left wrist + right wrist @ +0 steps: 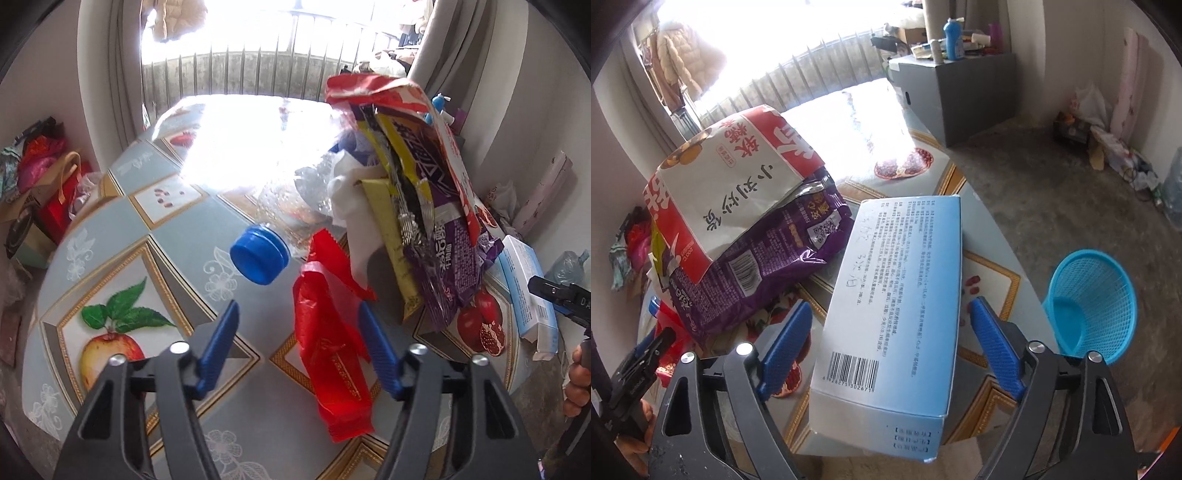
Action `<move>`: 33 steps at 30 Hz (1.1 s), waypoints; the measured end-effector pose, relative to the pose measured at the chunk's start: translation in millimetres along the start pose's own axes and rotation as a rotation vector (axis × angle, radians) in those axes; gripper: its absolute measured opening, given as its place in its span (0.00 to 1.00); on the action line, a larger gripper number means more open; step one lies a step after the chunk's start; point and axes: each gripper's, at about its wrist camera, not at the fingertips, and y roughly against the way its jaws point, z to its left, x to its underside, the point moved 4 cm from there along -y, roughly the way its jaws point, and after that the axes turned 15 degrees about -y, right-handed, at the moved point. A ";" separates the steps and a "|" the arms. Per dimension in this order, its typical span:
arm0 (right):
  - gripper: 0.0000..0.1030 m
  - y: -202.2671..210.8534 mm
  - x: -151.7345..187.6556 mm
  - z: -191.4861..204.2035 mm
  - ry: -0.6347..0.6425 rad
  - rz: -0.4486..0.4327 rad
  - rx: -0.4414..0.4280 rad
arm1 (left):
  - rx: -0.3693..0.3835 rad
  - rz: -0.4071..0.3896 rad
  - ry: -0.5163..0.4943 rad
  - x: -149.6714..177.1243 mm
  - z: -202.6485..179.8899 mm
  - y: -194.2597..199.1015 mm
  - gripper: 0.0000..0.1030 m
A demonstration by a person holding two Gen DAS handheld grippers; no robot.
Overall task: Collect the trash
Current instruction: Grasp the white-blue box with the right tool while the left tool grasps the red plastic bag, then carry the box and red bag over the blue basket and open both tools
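My left gripper (pixel 298 314) is open above the table; a red plastic wrapper (pixel 332 354) lies between its blue fingers, nearer the right one. A clear bottle with a blue cap (pixel 260 254) lies just beyond. A heap of wrappers, purple bag (pixel 443 221) and red-white bag (pixel 399 92), sits to the right. My right gripper (pixel 890 325) is open around a blue-white carton (pixel 897 295), which lies between the fingers at the table's edge. The purple bag (pixel 757 258) and the red-white bag (pixel 731 184) lie to its left.
A blue mesh basket (pixel 1089 306) stands on the floor to the right of the table. The fruit-patterned tablecloth (pixel 122 258) covers the table. A grey cabinet (pixel 960 92) stands behind. Bags and boxes (pixel 40 192) pile up on the floor to the left.
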 end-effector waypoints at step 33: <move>0.65 84.3 -1.4 -94.4 -0.287 -0.134 -0.156 | 0.314 -0.147 -0.258 -56.2 -143.5 85.3 0.02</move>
